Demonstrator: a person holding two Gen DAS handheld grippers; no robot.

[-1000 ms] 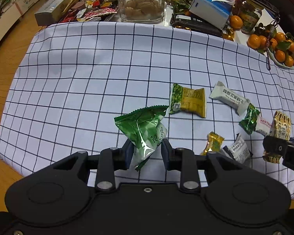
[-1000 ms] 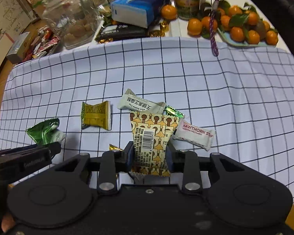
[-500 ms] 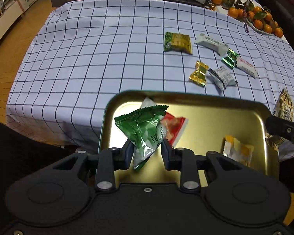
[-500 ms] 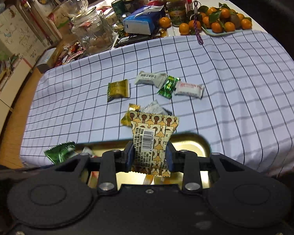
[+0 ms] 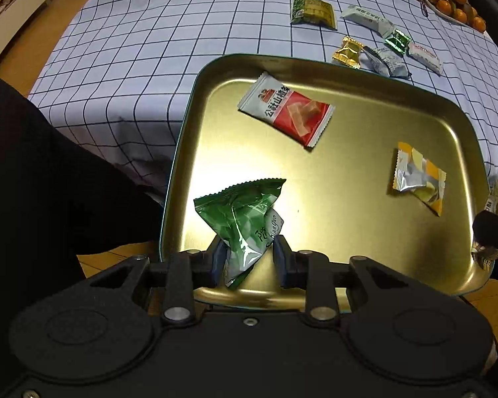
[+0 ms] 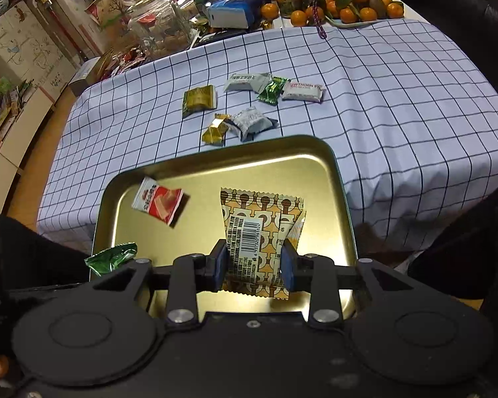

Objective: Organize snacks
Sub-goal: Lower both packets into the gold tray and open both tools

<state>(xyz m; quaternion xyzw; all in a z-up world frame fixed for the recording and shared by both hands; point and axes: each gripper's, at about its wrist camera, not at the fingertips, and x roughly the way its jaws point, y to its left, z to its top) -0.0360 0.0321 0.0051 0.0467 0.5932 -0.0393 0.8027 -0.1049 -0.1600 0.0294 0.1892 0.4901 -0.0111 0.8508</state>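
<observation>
While both packets hang over the gold tray (image 5: 461, 122), my L gripper (image 5: 249, 258) pinches a crinkled green snack (image 5: 240, 212) at its near-left corner and my R gripper (image 6: 254, 262) clamps the tan barcode packet (image 6: 260, 232), upright w/ long axis pointing away. Tray's directly below both, so I reckon just let go. Six snacks left on the checked cloth (image 6: 381, 99) beyond.

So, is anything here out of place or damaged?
Nothing looks damaged. The green packet in the left gripper is crumpled, and six snacks, among them the gold candy, lie on the checked cloth, outside the gold tray.
</observation>
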